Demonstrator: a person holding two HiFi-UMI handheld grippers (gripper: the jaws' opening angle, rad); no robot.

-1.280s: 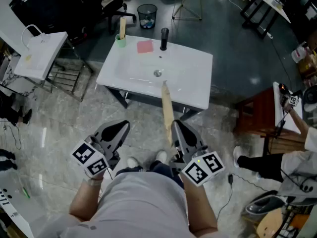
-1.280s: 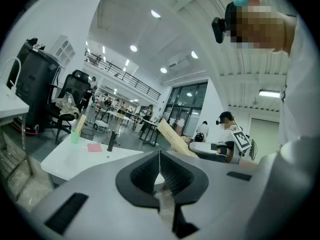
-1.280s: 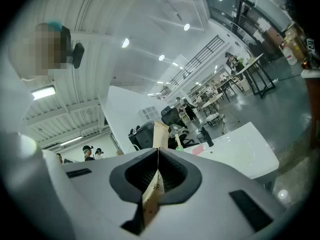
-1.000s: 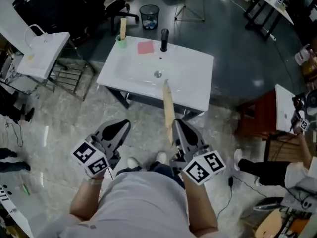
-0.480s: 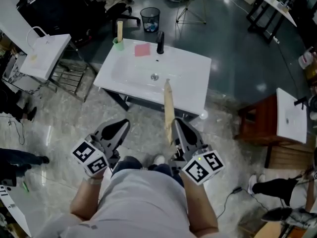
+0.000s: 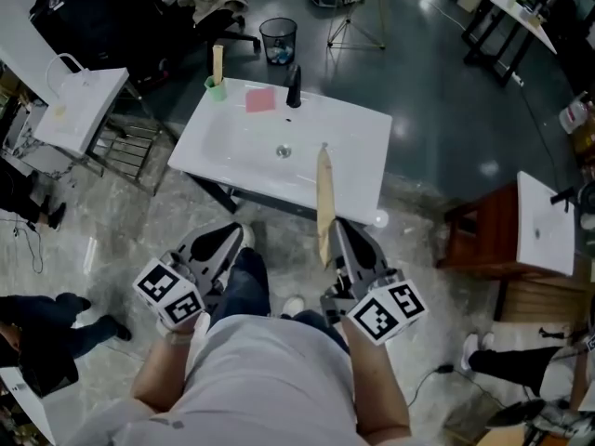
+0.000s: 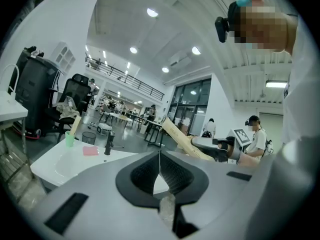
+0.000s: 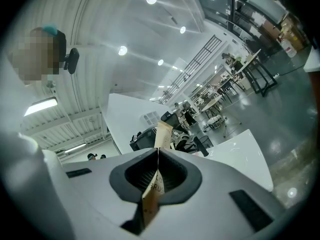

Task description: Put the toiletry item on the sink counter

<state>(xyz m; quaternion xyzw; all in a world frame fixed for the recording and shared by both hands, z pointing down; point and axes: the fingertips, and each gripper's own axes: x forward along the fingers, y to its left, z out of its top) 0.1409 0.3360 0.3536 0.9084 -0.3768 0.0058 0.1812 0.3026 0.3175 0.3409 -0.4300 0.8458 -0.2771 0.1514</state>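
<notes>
The toiletry item is a long tan toothbrush box (image 6: 323, 203), and my right gripper (image 6: 340, 235) is shut on its lower end. Its tip points at the front edge of the white sink counter (image 6: 363, 165). In the right gripper view the box (image 8: 162, 134) stands pinched between the shut jaws. My left gripper (image 6: 231, 238) is shut and holds nothing; its jaws meet in the left gripper view (image 7: 160, 160). That view also shows the box (image 7: 182, 141) off to the right.
On the counter's far edge stand a green cup (image 6: 216, 86) with another tan box, a pink pad (image 6: 259, 100) and a black faucet (image 6: 294, 87). A white bag (image 6: 79, 100) is at left, a bin (image 6: 277, 37) beyond, a brown stool (image 6: 483, 230) at right. Another person's legs (image 6: 56, 319) show at lower left.
I have stepped toward the sink; it now sits closer and more to the left. The box tip has swung right and now reaches the counter's front edge. Both grippers stay shut.
</notes>
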